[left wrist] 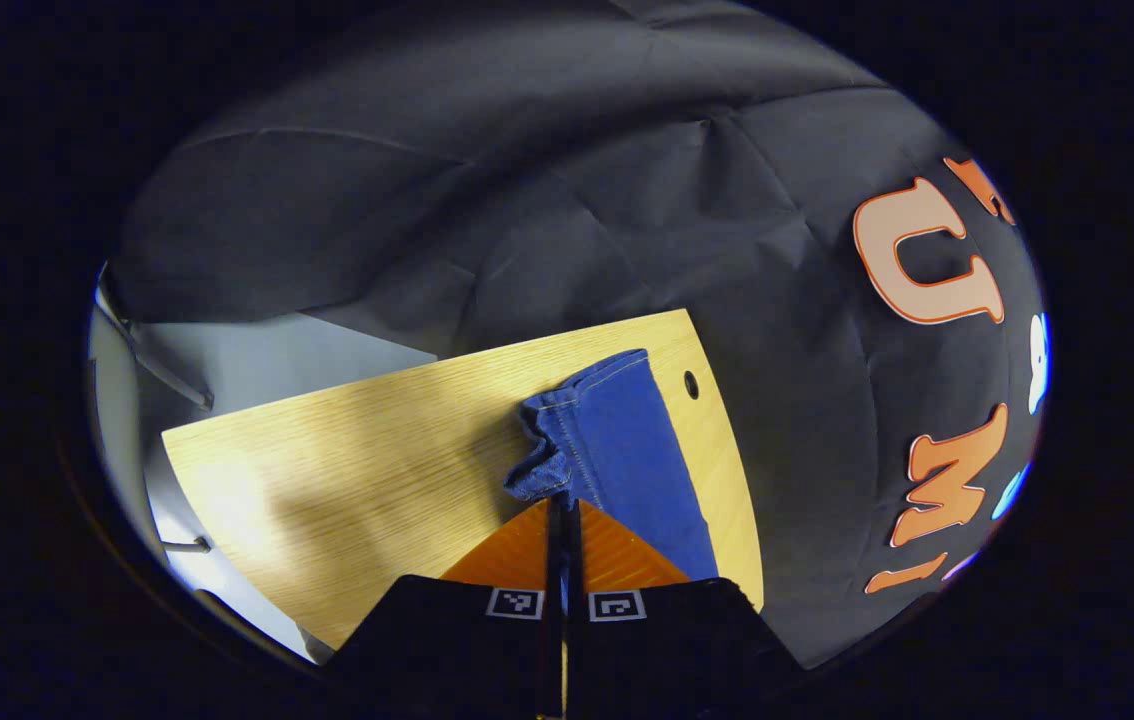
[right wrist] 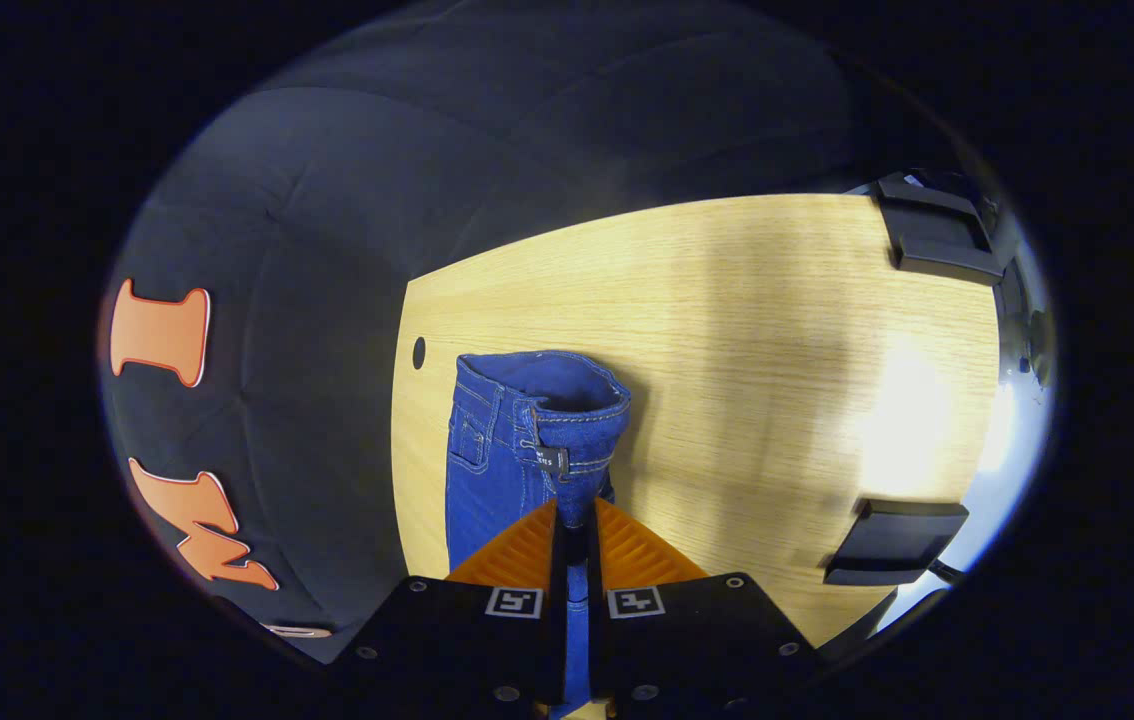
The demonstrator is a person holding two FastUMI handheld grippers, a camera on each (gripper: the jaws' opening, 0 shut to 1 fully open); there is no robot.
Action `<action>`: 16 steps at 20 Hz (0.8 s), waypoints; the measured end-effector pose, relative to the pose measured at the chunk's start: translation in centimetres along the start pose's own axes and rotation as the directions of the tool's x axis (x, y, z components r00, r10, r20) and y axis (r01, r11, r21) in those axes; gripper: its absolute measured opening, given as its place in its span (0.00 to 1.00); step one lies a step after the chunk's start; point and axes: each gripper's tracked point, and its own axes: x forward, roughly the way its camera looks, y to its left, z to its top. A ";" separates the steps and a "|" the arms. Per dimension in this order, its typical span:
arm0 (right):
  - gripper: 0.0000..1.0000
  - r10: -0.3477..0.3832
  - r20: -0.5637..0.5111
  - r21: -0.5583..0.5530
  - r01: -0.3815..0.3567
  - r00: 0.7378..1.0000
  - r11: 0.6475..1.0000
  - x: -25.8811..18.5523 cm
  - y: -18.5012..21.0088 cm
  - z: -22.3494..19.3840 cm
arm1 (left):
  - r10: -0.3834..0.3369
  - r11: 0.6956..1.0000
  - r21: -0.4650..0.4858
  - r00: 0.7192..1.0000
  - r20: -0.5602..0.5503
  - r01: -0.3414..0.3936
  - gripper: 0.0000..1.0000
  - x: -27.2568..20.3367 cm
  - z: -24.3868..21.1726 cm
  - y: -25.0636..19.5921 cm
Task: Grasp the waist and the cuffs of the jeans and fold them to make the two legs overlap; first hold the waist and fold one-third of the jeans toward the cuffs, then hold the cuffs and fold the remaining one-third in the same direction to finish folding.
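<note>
Blue jeans lie along one edge of a light wooden table (left wrist: 347, 470). In the left gripper view the cuff end of the jeans (left wrist: 617, 440) is bunched and pinched between the fingers of my left gripper (left wrist: 563, 505), which is shut on the cuffs. In the right gripper view the waist of the jeans (right wrist: 537, 410), with its open waistband and a small dark label, is lifted and held in my right gripper (right wrist: 575, 525), shut on the waistband. The denim runs down between its fingers.
A small round hole (left wrist: 691, 384) sits in the table near the jeans, also seen as the hole (right wrist: 418, 352). Two black clamps (right wrist: 937, 235) (right wrist: 897, 540) grip the far table edge. The black cloth wall (left wrist: 527, 180) hangs close behind the table.
</note>
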 end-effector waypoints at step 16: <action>0.10 -0.050 0.000 0.089 0.050 0.999 0.995 1.7 9.8 0.8 | -0.003 1.000 -0.009 0.998 -0.061 0.002 0.02 6.9 4.4 -8.4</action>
